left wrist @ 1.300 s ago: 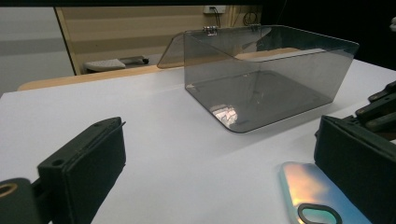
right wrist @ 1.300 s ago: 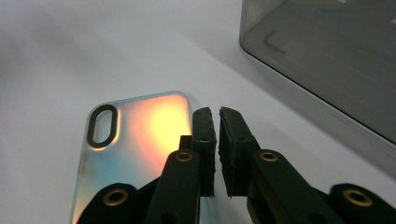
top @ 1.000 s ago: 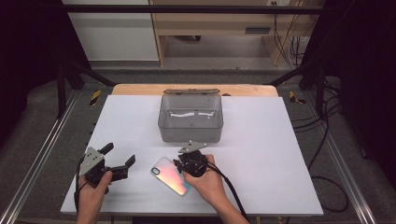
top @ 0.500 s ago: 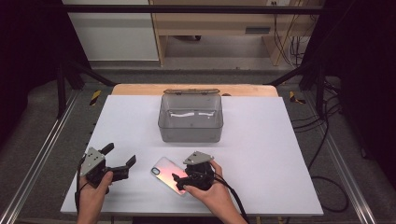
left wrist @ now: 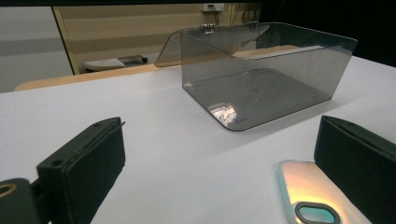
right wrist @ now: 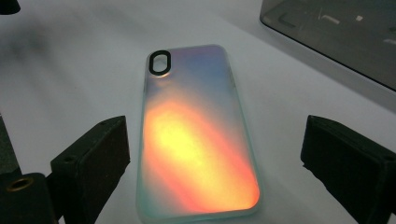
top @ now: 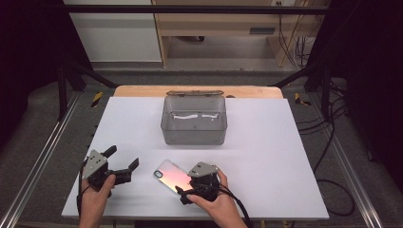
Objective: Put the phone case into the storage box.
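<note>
The white counter point(top: 266, 156) carries a smoky clear plastic box point(top: 194, 120) with its lid swung back; the box is the landmark here. It looks empty, so nothing has been put away yet, and my guess is the phone case is meant for it: the pickup and the carry are both left to do.

On the person's side of the box, near it but well apart, lies the phone case point(top: 170, 175), flat on the counter. It is thin, with rounded corners, a frosted pale rim, an iridescent back glowing orange to blue, and a dark oval camera cut-out point(right wrist: 160, 61).

The right hand-held gripper point(right wrist: 212, 163) sits at the case's near end, jaws spread wide to either side, not gripping. The left hand-held gripper point(top: 124, 161), farther left of the box, also stands wide, holding nothing.
</note>
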